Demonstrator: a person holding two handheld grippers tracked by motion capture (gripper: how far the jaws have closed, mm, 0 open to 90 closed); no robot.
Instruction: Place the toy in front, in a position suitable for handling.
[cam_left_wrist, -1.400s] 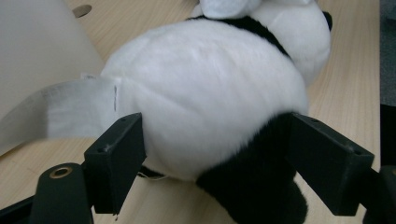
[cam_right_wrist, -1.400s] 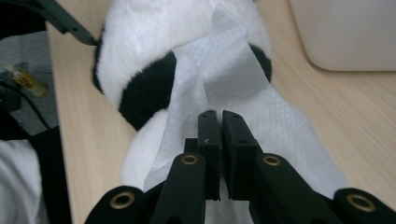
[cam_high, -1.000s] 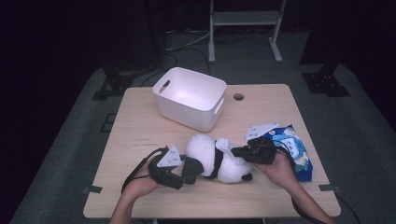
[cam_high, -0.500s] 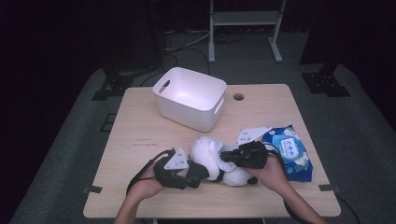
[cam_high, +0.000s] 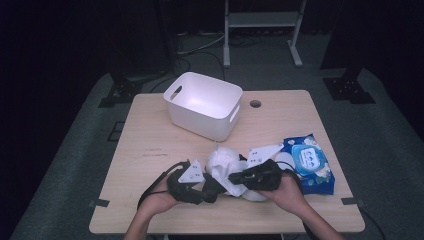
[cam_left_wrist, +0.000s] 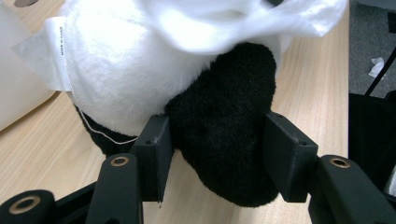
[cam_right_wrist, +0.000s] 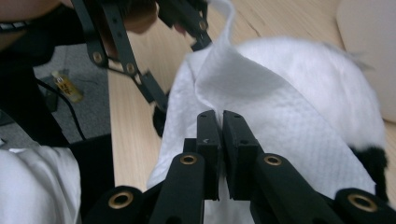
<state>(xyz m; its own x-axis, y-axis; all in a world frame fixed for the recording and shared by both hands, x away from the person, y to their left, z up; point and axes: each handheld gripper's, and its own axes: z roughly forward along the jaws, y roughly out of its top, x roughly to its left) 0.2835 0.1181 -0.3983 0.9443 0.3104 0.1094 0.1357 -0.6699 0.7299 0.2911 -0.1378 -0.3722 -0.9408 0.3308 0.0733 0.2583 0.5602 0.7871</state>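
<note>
A dark room with grey carpet surrounds the pale wooden table (cam_high: 150, 145), bearing a white plastic bin (cam_high: 204, 104). The black-and-white plush panda (cam_high: 222, 162) lies near its front edge. The left gripper (cam_left_wrist: 215, 154) has just closed, clamping the panda's black limb; the right gripper (cam_right_wrist: 220, 140) pinches a white wet wipe (cam_right_wrist: 261, 107) against it.

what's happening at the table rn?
A person is wiping a plush panda with a wet wipe at the near edge of the table. The left gripper has just been closing on the toy's black limb, and its pads now press on it. The right gripper is shut on the wipe, draped over the white fur. A white bin stands behind, and a blue wipes pack lies to the right.
</note>
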